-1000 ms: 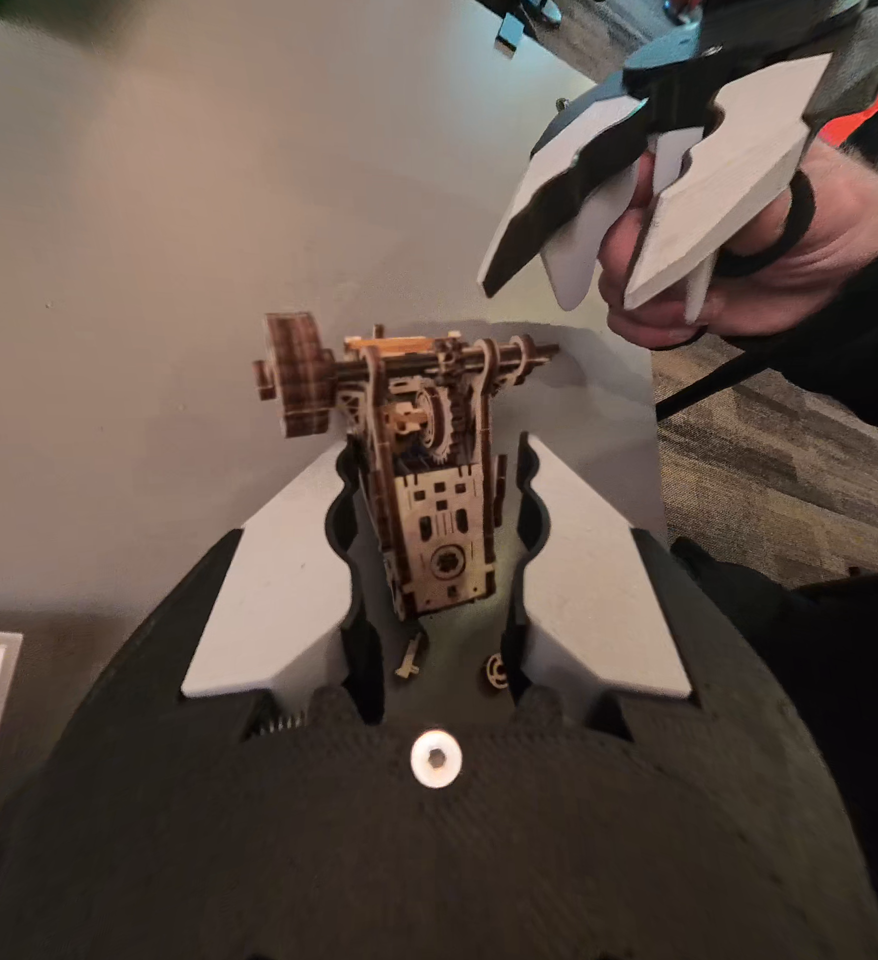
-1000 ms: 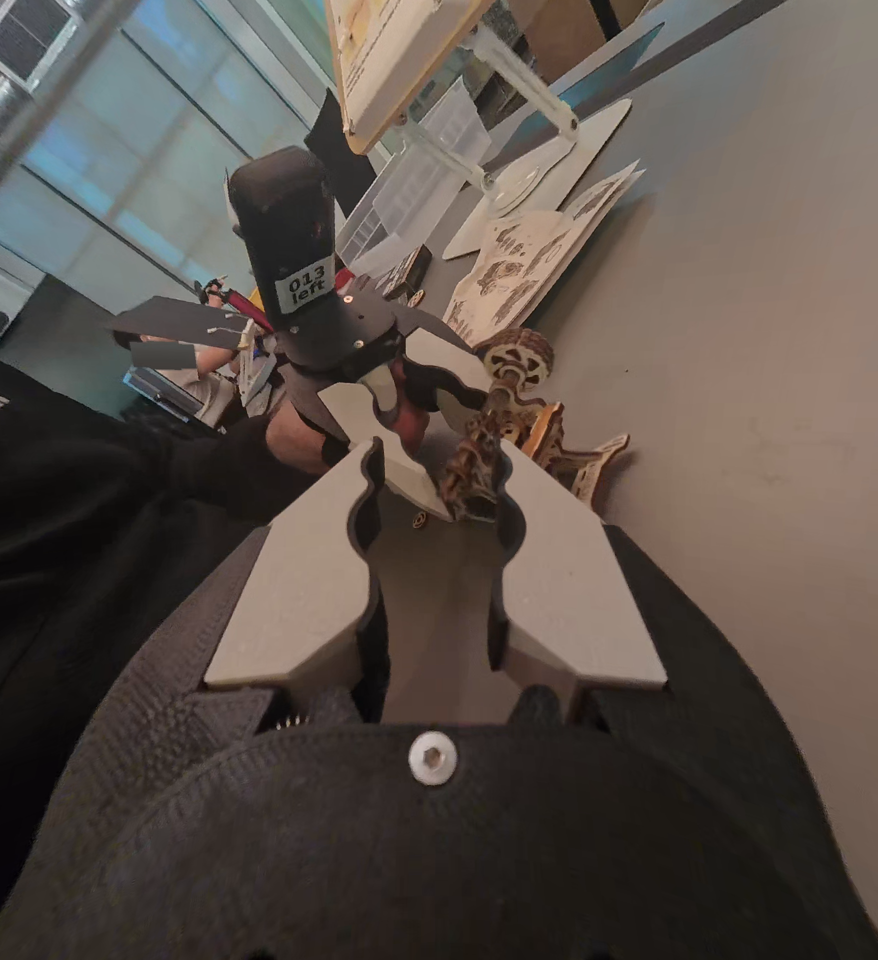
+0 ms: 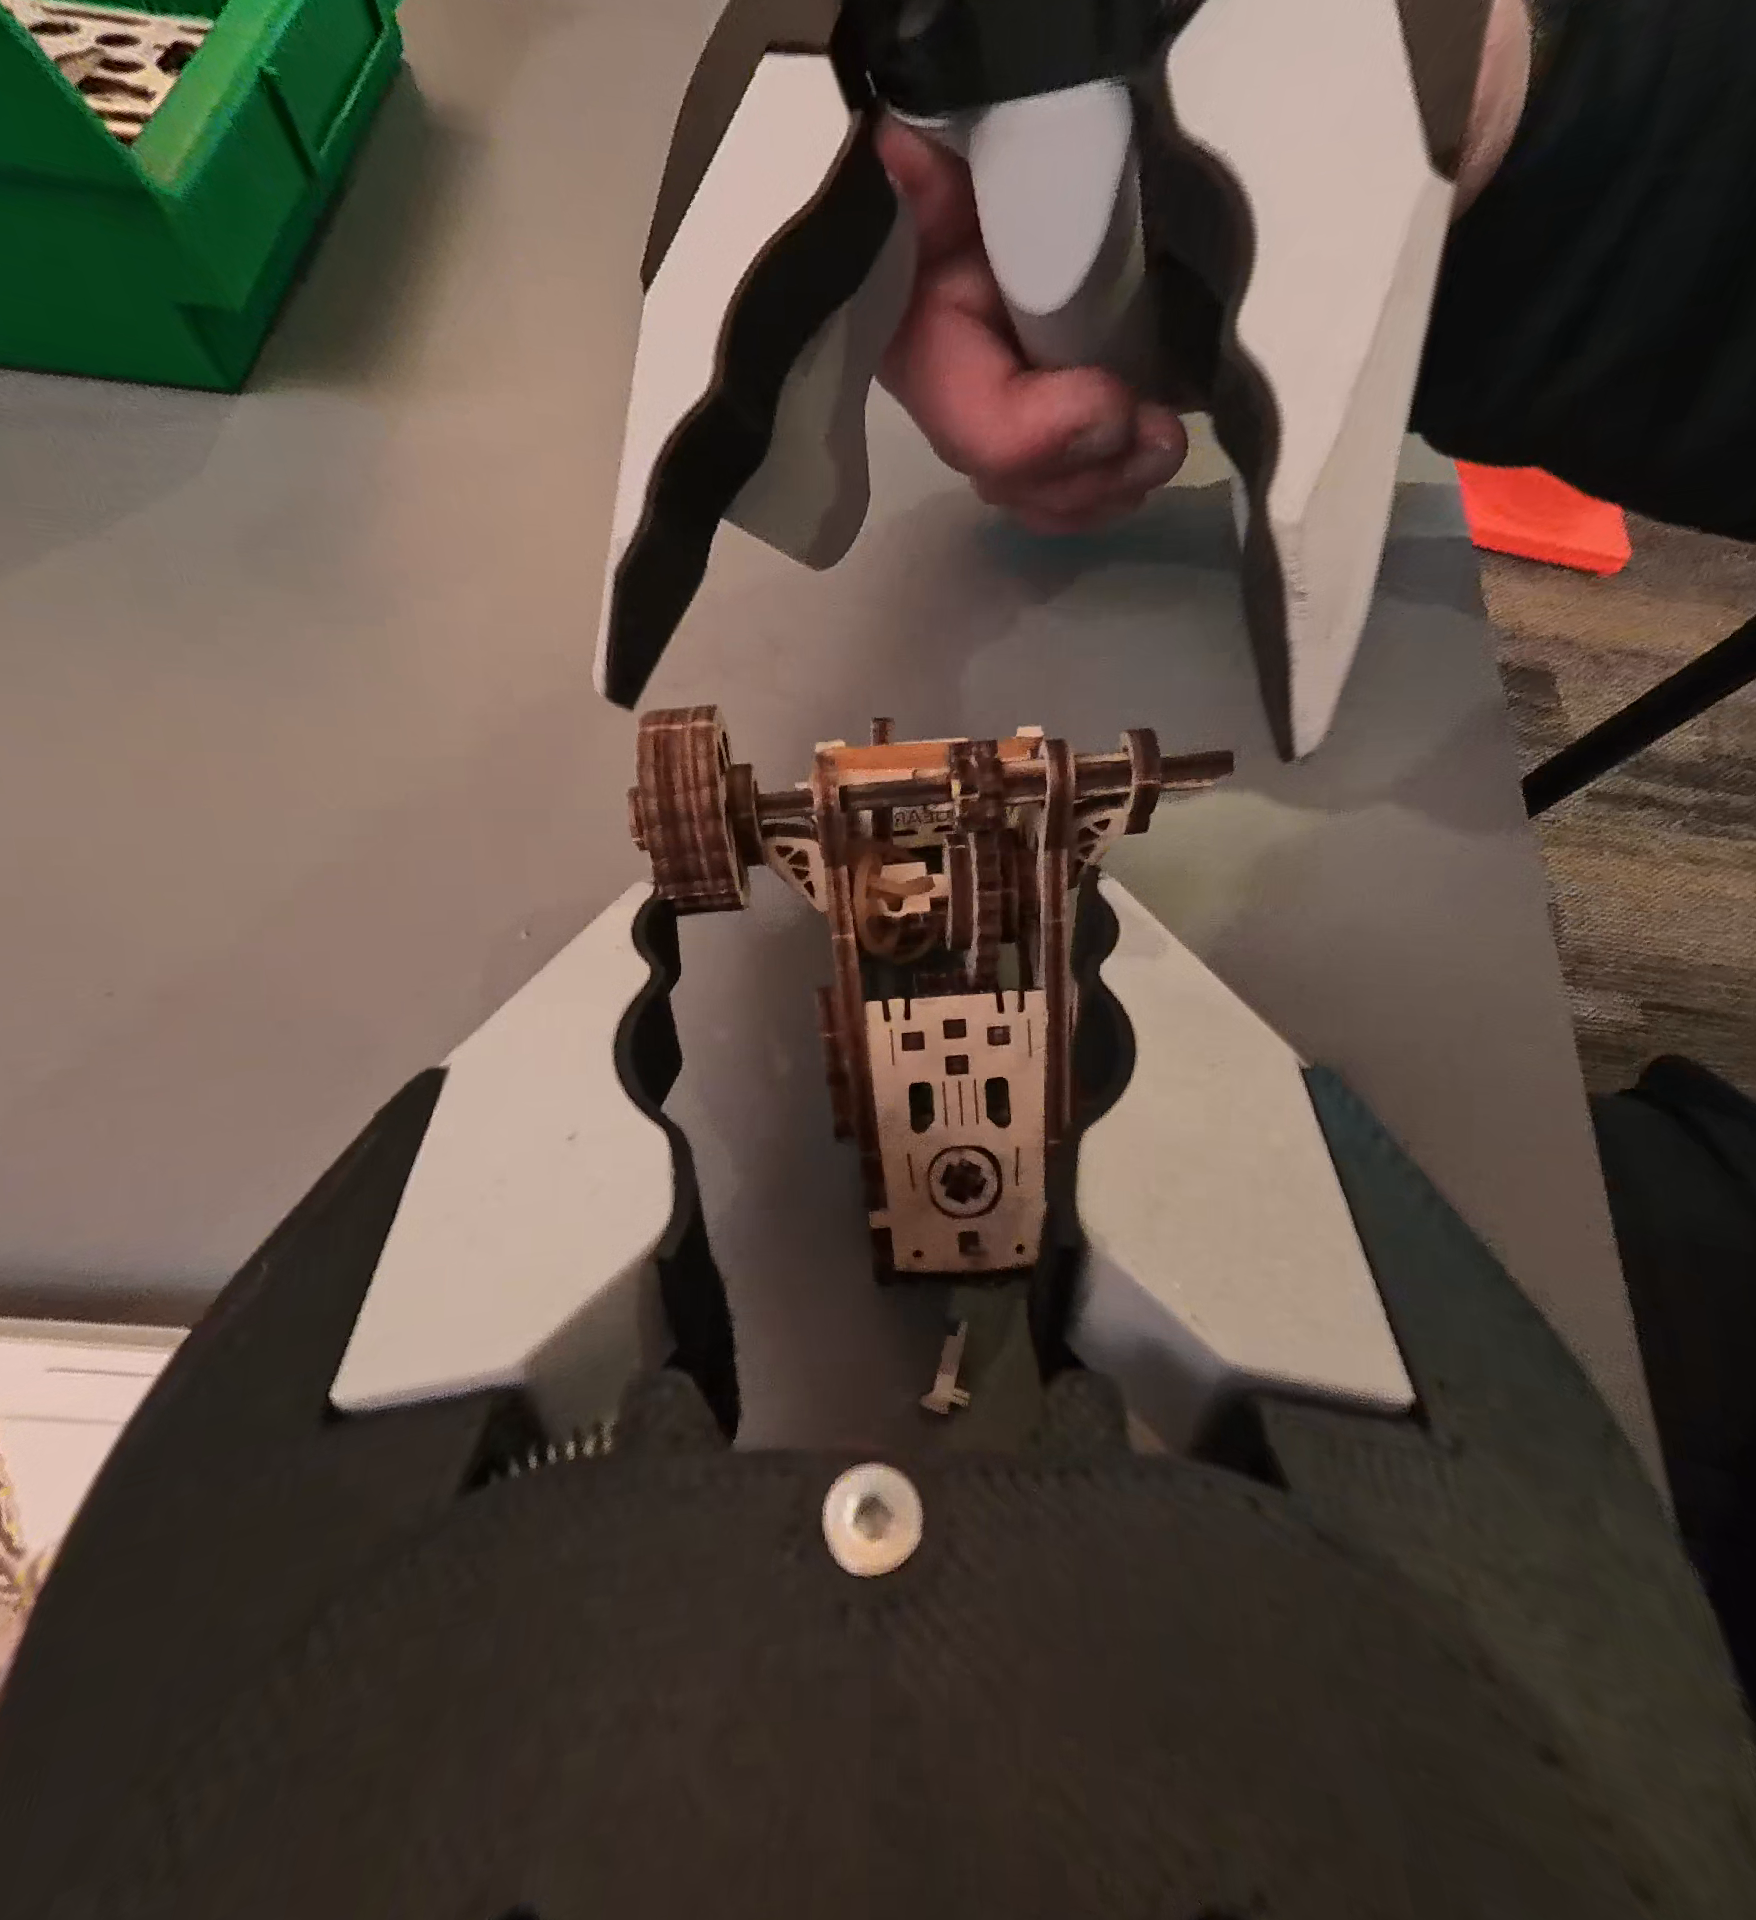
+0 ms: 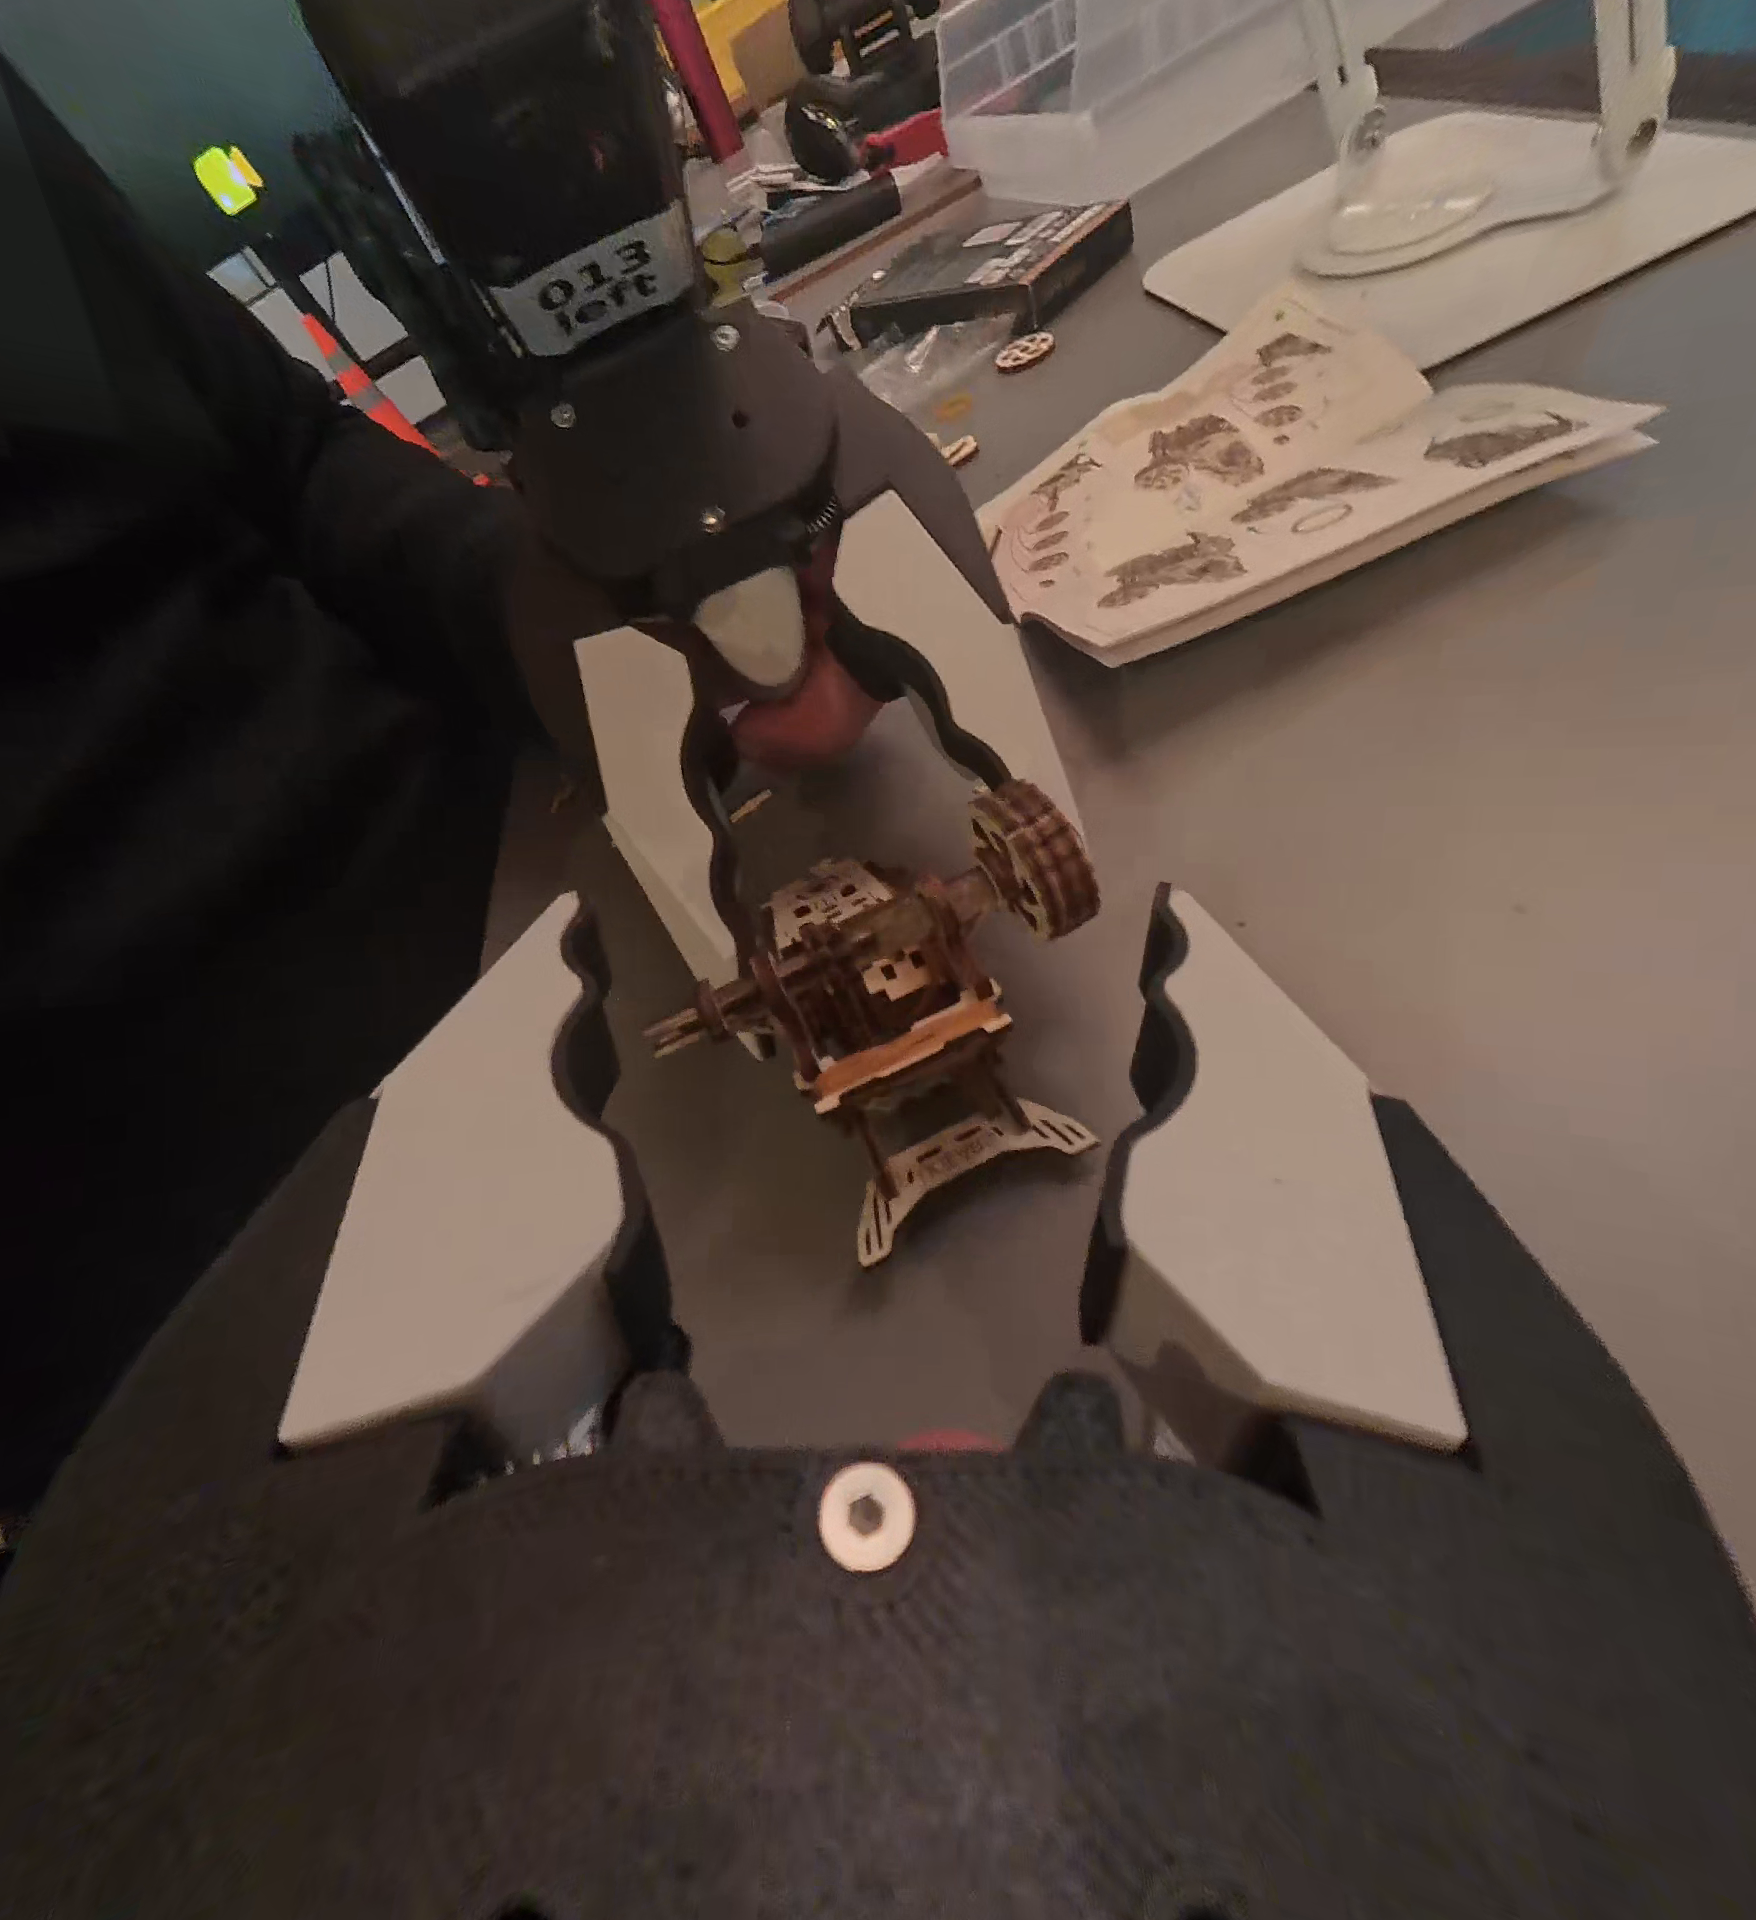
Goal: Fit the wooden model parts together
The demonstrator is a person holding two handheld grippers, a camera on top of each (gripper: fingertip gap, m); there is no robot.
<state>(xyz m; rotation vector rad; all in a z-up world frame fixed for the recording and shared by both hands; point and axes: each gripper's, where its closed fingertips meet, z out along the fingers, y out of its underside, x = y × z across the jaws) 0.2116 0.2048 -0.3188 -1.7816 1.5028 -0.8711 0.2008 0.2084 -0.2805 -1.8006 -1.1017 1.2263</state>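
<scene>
- Left gripper point(image 3: 874, 1039): jaws wide apart, straddling the wooden model point(image 3: 941, 997) on the grey table point(image 3: 230, 831); grip contact cannot be confirmed.
- Right gripper point(image 4: 874, 1039): jaws wide apart, empty; model at 12 o'clock.
- Green bin point(image 3: 136, 177): 10 o'clock, left wrist view.

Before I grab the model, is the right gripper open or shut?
Open. The right gripper has its fingers spread wide, the wooden model standing on the table between them, untouched.

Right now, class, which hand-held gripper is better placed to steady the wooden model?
Left. The left hand-held gripper already straddles the wooden model, one finger at each side, open. The right hand-held gripper hangs open short of it.
</scene>
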